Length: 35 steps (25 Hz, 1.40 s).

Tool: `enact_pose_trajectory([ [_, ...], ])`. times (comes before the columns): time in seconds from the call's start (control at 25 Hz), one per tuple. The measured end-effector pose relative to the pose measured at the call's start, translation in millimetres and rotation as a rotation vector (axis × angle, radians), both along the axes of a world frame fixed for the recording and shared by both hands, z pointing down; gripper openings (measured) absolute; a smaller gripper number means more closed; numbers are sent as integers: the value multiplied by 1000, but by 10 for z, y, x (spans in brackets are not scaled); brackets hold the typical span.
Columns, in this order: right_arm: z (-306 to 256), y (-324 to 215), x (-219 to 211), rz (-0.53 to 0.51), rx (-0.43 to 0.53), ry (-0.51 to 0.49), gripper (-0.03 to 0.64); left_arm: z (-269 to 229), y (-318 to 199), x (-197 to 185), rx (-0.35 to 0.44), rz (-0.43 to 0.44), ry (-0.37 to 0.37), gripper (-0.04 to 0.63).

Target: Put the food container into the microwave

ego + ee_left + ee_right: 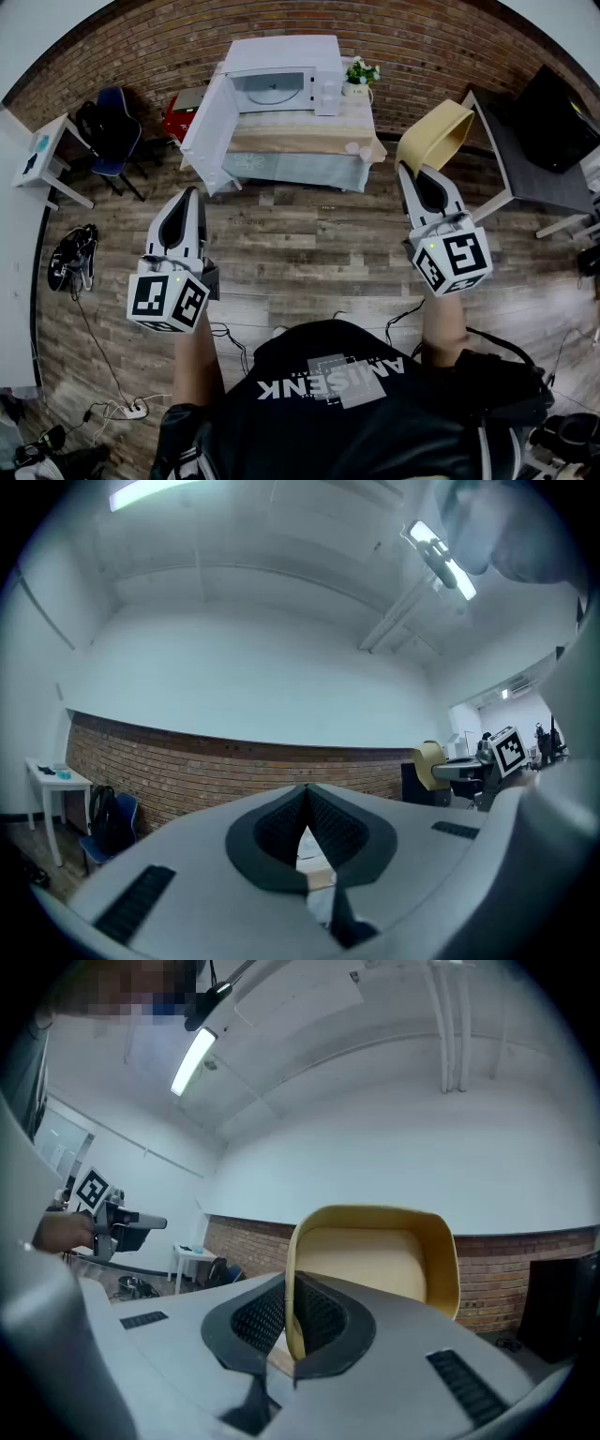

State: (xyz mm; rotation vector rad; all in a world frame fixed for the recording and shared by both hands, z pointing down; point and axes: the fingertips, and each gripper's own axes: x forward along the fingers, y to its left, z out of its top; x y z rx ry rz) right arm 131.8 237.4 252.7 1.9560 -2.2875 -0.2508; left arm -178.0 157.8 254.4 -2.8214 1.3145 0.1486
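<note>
A white microwave (281,80) stands on a cloth-covered table (300,141) far ahead, its door (206,127) swung open to the left. My right gripper (405,169) is shut on the rim of a yellow food container (436,136), held up in the air well short of the table. In the right gripper view the container (375,1265) rises tilted above the jaws, its wall pinched at my right gripper (292,1321). My left gripper (192,192) hangs over the wood floor, shut with nothing in it; in its own view my left gripper (305,803) has its pads together.
A small potted plant (359,75) sits beside the microwave. A blue chair (112,131) and a white side table (47,155) stand at the left, a dark table (539,141) at the right. A bag (73,258) and cables (112,403) lie on the floor.
</note>
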Motion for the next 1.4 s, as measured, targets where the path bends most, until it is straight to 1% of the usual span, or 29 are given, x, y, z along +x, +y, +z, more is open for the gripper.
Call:
enact_pose_trajectory([
  [0.2,0,33,27,3,1,2,43,-38,27,-1,9,-8,13,12],
  [0.6,-27,106,60,-9,6,2,43,-50,124,95,4,-4,10,12],
  [0.84,-49,122,95,-8,6,15,43,-61,128,51,-2,-31,25,12],
  [0.96,-49,131,112,-15,7,-3,43,-37,119,53,-10,-38,32,12],
  [1.04,-47,135,107,-27,5,-14,43,-11,115,71,-17,-38,32,12],
  [1.2,-32,147,99,-43,1,-5,43,26,116,111,-27,-42,36,12],
  [1.4,16,130,232,-37,-3,-24,43,72,124,242,-34,-42,51,12],
])
